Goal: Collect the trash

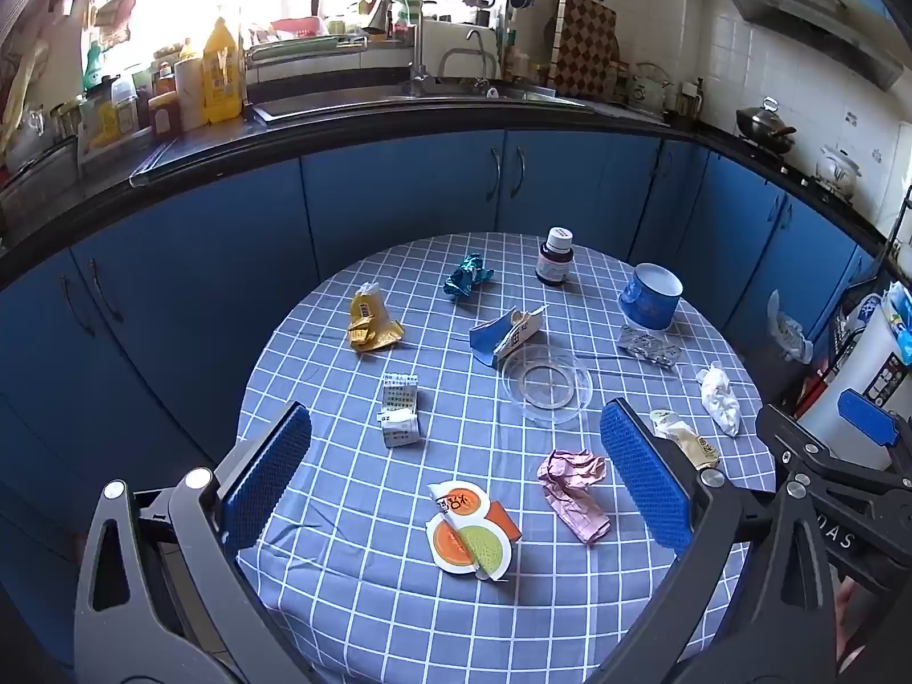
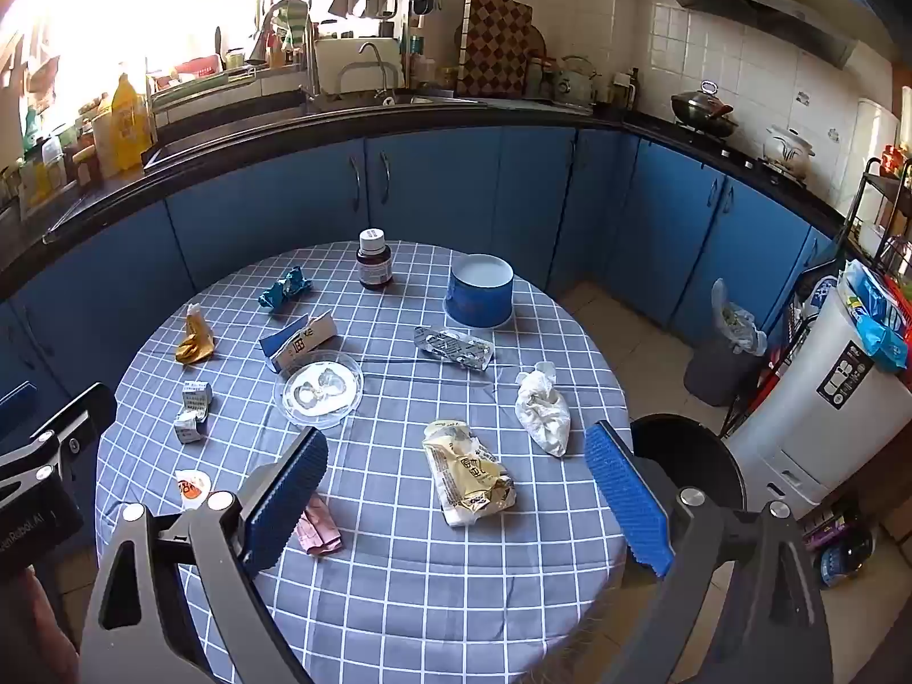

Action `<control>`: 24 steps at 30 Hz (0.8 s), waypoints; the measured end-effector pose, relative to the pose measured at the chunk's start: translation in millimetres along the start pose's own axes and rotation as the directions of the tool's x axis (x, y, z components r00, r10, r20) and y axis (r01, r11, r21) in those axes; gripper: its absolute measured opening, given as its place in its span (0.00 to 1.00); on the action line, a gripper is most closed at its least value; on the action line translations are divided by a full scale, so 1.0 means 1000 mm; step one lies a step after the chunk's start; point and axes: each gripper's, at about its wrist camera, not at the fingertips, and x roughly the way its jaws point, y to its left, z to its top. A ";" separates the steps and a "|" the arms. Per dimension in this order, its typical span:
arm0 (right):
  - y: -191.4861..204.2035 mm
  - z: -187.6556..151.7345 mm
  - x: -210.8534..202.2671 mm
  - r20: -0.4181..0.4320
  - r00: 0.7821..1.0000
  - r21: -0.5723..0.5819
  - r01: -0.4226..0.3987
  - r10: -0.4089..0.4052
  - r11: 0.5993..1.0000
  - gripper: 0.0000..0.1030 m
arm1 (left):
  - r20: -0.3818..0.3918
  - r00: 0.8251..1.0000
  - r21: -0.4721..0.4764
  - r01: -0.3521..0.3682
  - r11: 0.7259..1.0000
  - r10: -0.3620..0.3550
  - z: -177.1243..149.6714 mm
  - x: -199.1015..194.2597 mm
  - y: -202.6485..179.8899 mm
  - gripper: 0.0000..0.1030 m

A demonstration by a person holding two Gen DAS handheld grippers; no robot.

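Trash lies scattered on a round table with a blue checked cloth (image 1: 353, 615). My left gripper (image 1: 456, 473) is open above the near edge, with an orange-green round package (image 1: 470, 530) and a crumpled pink wrapper (image 1: 573, 490) between its fingers. My right gripper (image 2: 456, 507) is open over a cream-gold crumpled pouch (image 2: 467, 473), with a white crumpled bag (image 2: 541, 407) just beyond. Also lying there are a yellow wrapper (image 1: 370, 319), a teal foil wrapper (image 1: 467, 276), a torn blue carton (image 1: 507, 333) and a small folded box (image 1: 399, 410).
A clear plastic dish (image 1: 547, 385), a brown pill bottle (image 1: 554, 256), a blue tub (image 1: 650, 296) and a clear blister pack (image 1: 650, 345) also stand on the table. A lined dark bin (image 2: 727, 353) and a white appliance (image 2: 826, 416) stand at right. Blue cabinets (image 1: 399, 194) are behind.
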 end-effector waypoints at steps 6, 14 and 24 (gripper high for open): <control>0.000 0.000 0.000 -0.003 1.000 0.001 -0.001 0.001 1.000 0.87 | 0.007 1.000 0.008 -0.009 1.000 0.009 -0.001 -0.004 -0.003 0.97; 0.000 0.000 0.000 -0.002 1.000 0.000 0.000 0.000 1.000 0.87 | -0.003 1.000 0.003 0.000 1.000 0.000 -0.003 0.002 -0.004 0.97; 0.000 0.000 -0.001 0.000 1.000 -0.001 0.000 0.000 1.000 0.87 | -0.008 1.000 0.001 0.006 1.000 -0.006 -0.002 0.003 -0.004 0.97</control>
